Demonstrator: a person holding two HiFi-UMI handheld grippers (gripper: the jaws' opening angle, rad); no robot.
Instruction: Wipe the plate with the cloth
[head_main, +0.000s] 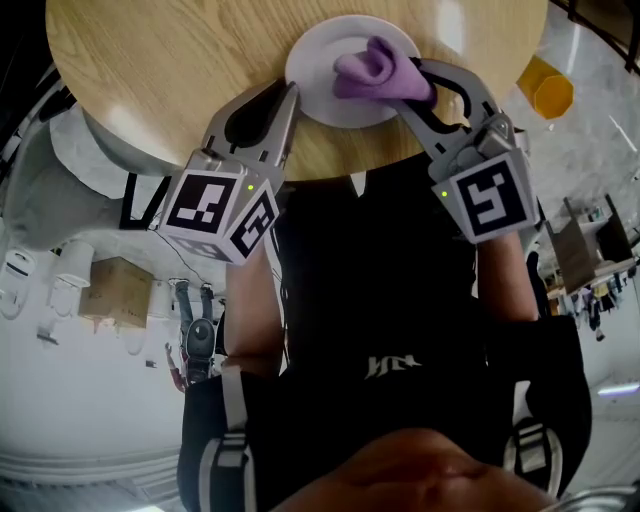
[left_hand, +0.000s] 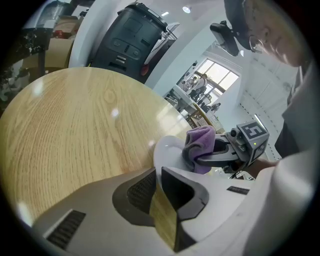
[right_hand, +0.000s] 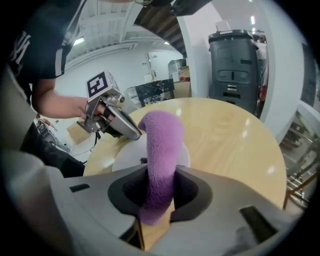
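Note:
A white plate (head_main: 325, 50) lies near the front edge of a round wooden table (head_main: 170, 70). My left gripper (head_main: 290, 93) reaches its lower left rim, and its jaws are closed on that rim (left_hand: 167, 150). A purple cloth (head_main: 375, 70) rests bunched on the plate's right half, with my right gripper (head_main: 422, 82) shut on it. In the right gripper view the cloth (right_hand: 161, 145) stands up between the jaws (right_hand: 159, 197), over the plate (right_hand: 125, 157). The left gripper (right_hand: 131, 132) shows beyond it. The left gripper view shows the cloth (left_hand: 200, 140) and the right gripper (left_hand: 220, 152).
A tall dark grey bin (right_hand: 235, 65) stands beyond the table's far side. A yellow container (head_main: 545, 92) sits on the floor to the table's right. A cardboard box (head_main: 115, 290) and a person's torso are below the table edge.

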